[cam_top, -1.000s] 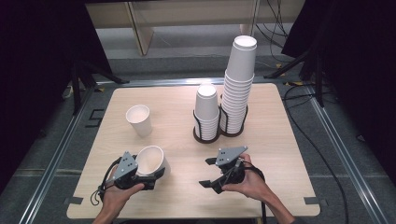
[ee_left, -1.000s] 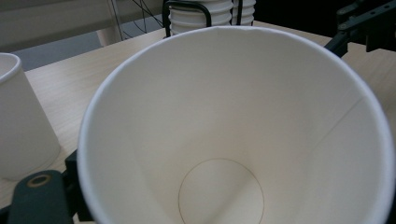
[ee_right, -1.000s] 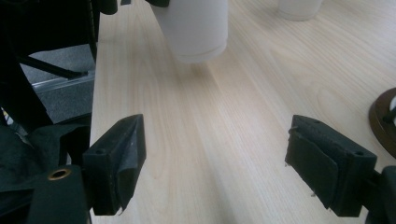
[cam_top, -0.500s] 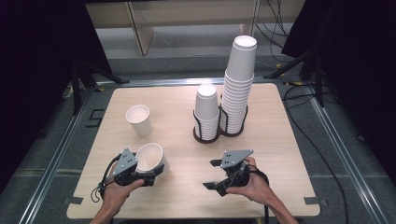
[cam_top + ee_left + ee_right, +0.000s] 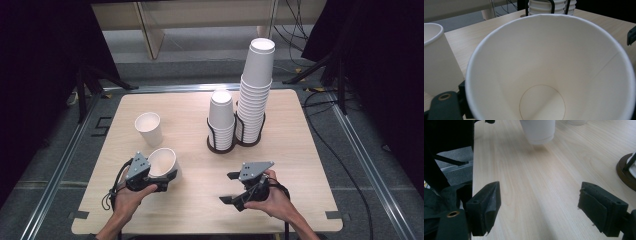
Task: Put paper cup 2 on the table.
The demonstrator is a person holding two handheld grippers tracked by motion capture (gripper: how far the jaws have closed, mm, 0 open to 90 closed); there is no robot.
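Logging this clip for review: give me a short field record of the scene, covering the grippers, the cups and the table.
left gripper: shut on the paper cup, cup tilted, mouth toward its camera
right gripper: open, nothing between the jaws, low over the table
standing cup: upright, apart from the held cup
short stack: in the black holder
tall stack: in the holder's other ring

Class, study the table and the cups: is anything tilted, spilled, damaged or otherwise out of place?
Only one thing stands out: the paper cup in the left gripper is tipped, its mouth facing up and sideways, rather than standing upright like the loose cup behind it. Nothing looks spilled or crushed, and both stacks sit straight in the holder.
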